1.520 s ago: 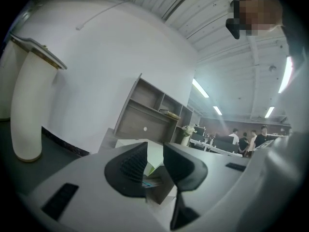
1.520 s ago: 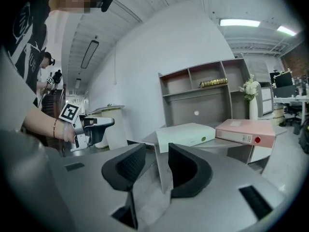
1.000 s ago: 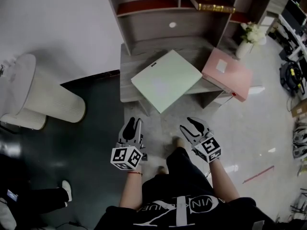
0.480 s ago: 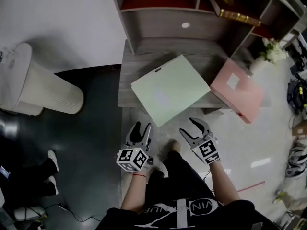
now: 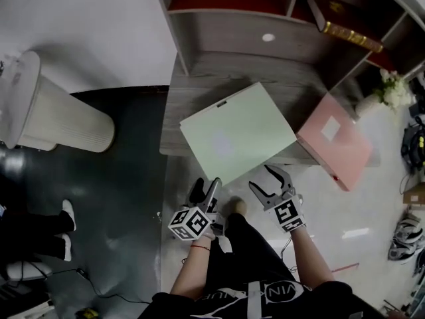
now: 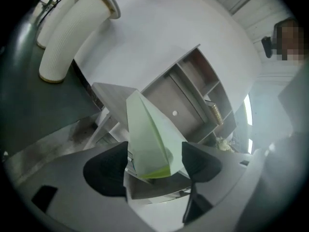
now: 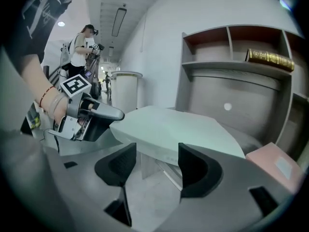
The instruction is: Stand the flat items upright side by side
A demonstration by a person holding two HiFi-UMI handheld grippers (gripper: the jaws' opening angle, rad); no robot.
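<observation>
While the green folder (image 5: 236,133) is lying flat on the desk (image 5: 219,72), one corner jutting over the front edge, the left tool (image 5: 205,190) is closing in on that corner; its jaws have just been opening and are standing wide apart, the corner sitting between them with no pad pressing on it. The right tool (image 5: 269,180), its jaws also just opening and apart, is hovering by the same edge, which is lying just ahead of them, ungripped. A pinch on the corner alone is risking a droop or twist as the folder is being tipped up, and a shove could be sending it sliding. The pink folder (image 5: 335,141), flat and overhanging the desk's right end, is looking liable to be knocked to the floor (image 5: 372,205)
</observation>
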